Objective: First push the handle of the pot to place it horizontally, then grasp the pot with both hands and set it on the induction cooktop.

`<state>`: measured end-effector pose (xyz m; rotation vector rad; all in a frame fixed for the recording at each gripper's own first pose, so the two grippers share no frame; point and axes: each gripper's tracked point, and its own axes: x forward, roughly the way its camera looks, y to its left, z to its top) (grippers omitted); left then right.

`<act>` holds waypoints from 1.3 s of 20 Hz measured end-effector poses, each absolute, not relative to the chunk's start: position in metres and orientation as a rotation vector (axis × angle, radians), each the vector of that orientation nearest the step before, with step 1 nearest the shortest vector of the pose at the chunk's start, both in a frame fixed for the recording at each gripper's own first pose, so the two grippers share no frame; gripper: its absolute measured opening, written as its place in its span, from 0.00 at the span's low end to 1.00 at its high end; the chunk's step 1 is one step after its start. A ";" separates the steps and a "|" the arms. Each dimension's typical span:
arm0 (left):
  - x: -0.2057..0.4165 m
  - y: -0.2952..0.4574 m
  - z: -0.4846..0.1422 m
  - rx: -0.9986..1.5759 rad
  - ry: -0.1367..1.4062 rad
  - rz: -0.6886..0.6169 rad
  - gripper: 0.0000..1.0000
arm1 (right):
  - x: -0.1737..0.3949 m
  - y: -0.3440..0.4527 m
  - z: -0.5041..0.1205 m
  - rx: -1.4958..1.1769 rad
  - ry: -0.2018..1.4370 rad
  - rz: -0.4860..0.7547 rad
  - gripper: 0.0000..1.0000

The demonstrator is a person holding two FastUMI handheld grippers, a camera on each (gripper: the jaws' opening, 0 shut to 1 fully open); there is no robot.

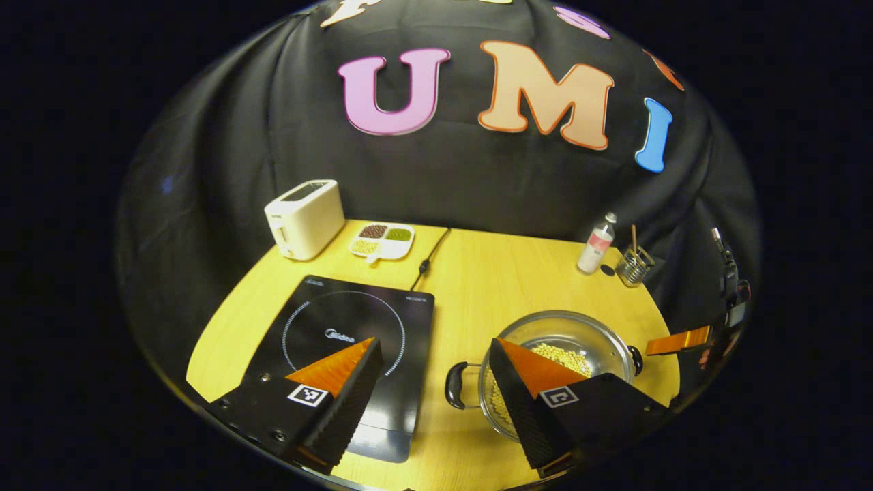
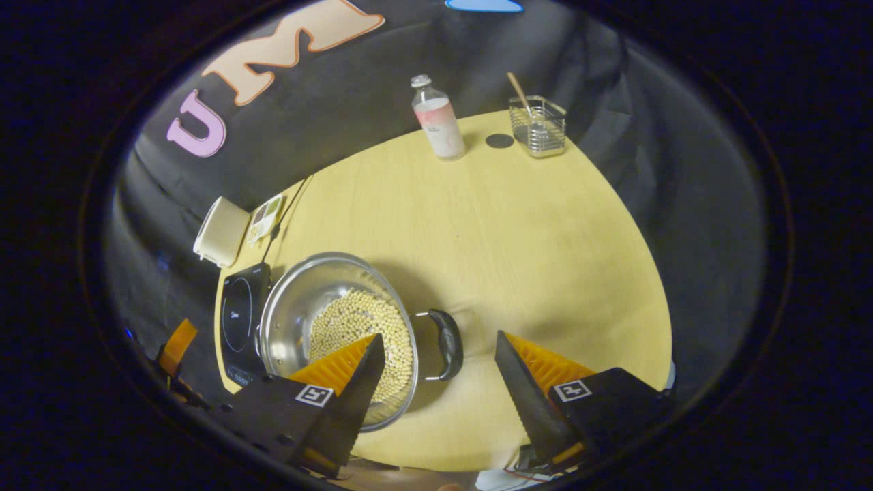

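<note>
A steel pot (image 1: pixel 586 331) (image 2: pixel 300 307) holding pale beans (image 1: pixel 566 358) (image 2: pixel 358 324) sits on the yellow table, right of the black induction cooktop (image 1: pixel 348 341) (image 2: pixel 239 317). Its black side handles (image 1: pixel 455 386) (image 2: pixel 447 343) point left and right. My left gripper (image 1: pixel 436 361) is open, above the gap between cooktop and pot, with the pot's left handle between its fingers' lines. My right gripper (image 2: pixel 436 354) is open, its fingers on either side of the pot's right handle, not touching it. The right gripper's orange finger (image 1: pixel 678 339) also appears just right of the pot.
At the back left stand a white toaster (image 1: pixel 305 218) (image 2: pixel 219 232) and a divided dish (image 1: pixel 382 240). A bottle (image 1: pixel 596 244) (image 2: pixel 438 119), a dark coaster (image 2: pixel 499 141) and a wire holder (image 1: pixel 633 264) (image 2: pixel 539 126) stand at the back right. The cooktop's cord (image 1: pixel 430 256) runs backward.
</note>
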<state>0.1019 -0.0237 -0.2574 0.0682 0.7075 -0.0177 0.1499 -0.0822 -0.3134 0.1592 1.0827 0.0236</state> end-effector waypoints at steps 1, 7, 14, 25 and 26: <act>0.102 -0.028 -0.269 0.051 0.749 -0.037 0.97 | 0.153 -0.080 -0.319 0.152 1.095 0.034 0.94; 0.110 -0.039 -0.331 -0.014 0.962 -0.101 0.96 | 0.165 -0.071 -0.351 0.135 1.173 0.081 1.00; 0.110 -0.041 -0.368 -0.042 1.115 -0.124 0.88 | 0.168 -0.071 -0.379 0.122 1.239 0.108 1.00; 0.104 -0.045 -0.410 -0.041 1.273 -0.114 0.69 | 0.155 -0.059 -0.413 0.173 1.347 0.153 0.63; 0.103 -0.044 -0.413 -0.039 1.284 -0.109 0.66 | 0.152 -0.060 -0.414 0.171 1.354 0.154 0.58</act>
